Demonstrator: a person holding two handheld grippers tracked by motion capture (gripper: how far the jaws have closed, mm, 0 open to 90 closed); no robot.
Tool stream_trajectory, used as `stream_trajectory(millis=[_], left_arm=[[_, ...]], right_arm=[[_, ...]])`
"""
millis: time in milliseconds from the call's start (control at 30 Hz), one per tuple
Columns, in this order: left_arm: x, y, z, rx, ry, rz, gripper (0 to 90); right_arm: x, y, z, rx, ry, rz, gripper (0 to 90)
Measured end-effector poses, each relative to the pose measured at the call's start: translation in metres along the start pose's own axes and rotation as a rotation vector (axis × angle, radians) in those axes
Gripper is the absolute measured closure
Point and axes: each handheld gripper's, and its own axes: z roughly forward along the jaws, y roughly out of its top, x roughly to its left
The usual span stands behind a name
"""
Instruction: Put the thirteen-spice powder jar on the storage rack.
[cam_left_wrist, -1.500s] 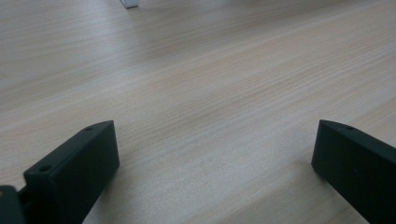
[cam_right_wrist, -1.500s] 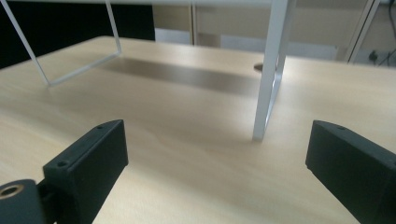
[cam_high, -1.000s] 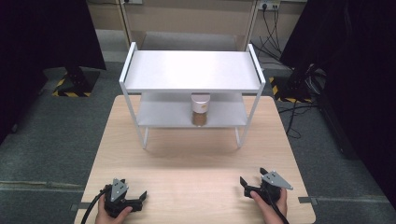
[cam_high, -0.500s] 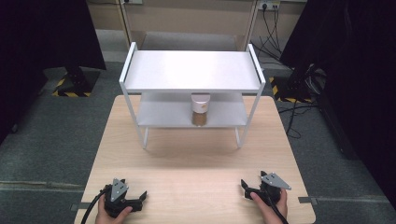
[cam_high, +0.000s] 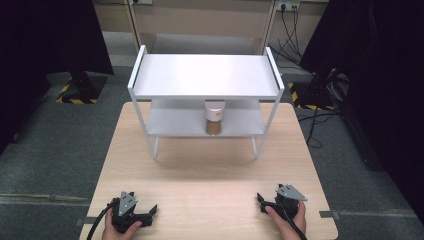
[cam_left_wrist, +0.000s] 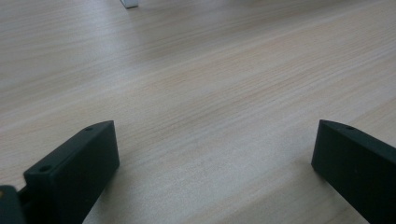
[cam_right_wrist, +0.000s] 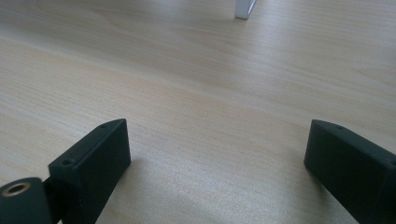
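We saw the jar (cam_high: 215, 117) upright, its long axis vertical, on the lower shelf of the white rack (cam_high: 205, 76) at the far side of the wooden table (cam_high: 210, 170). Our left gripper (cam_high: 141, 216) and right gripper (cam_high: 264, 201) rested near the table's front edge, well apart, jaws wide open and empty; the right's had just been closing slightly. Grey floor surrounded the table.

Both grippers are plain black, left gripper (cam_high: 131, 216) and right gripper (cam_high: 278, 202), each with a grey plate on top. Between and ahead of the jaws it's all pale wood-grain table (cam_high: 210, 175). Further ahead, the shelf rack (cam_high: 205, 75) is white, and the jar (cam_high: 214, 117) has a white lid over brown contents.
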Motion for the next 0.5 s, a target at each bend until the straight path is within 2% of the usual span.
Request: stream_trajectory(millis=[500], left_arm=[[0.0001,0.0001,0.0000,0.001,0.000,0.000,0.0]], right_arm=[[0.0014,-0.0002,0.0001,-0.001,-0.006,0.003,7.3]])
